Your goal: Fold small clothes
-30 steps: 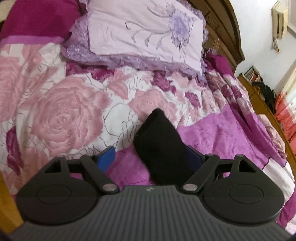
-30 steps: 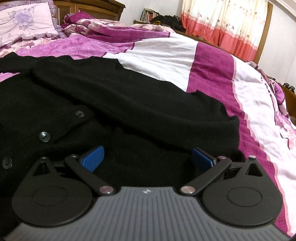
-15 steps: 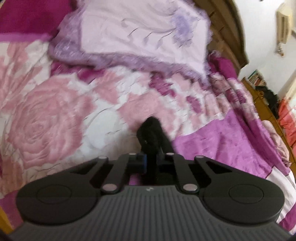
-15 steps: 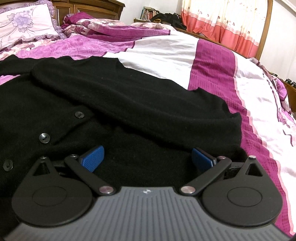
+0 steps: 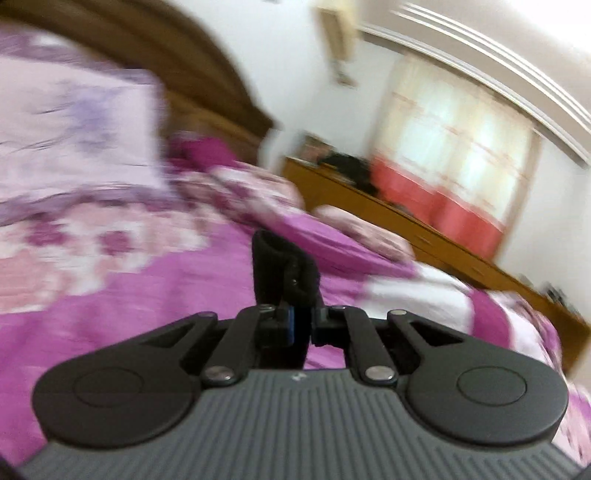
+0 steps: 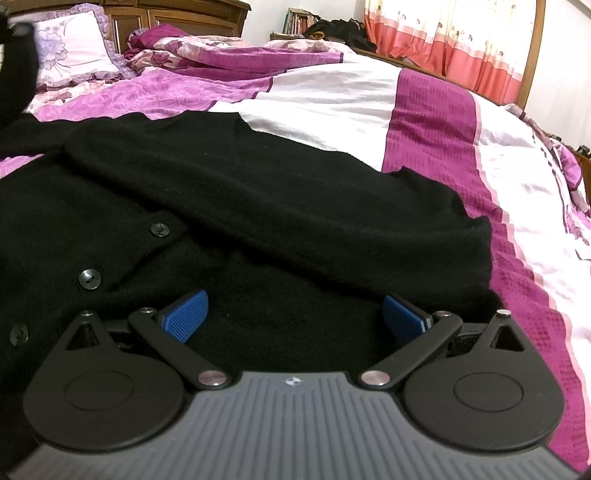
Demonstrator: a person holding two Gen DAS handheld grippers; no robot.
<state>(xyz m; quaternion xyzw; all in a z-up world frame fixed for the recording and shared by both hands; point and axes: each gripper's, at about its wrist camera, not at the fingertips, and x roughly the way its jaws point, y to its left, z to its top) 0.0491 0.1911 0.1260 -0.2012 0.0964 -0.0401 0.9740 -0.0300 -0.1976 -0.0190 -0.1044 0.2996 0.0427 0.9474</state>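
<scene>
1. In the right wrist view the right gripper sits low over the black cardigan, its blue pads spread wide with only dark knit between them; whether the pads touch the fabric cannot be told.
2. The cardigan lies flat on the bedspread, buttons running along its left half, one sleeve folded across the body toward the right.
3. In the left wrist view the left gripper has its jaws pressed together on a black sleeve end, which stands up past the fingertips, above the purple cover.
4. At the far left edge of the right wrist view a dark, blurred strip of fabric rises off the bed.
5. Farther off, a lilac flowered pillow rests against the wooden headboard.
6. Farthest right, coral and cream curtains hang behind the bed; the left wrist view is heavily motion-blurred.
</scene>
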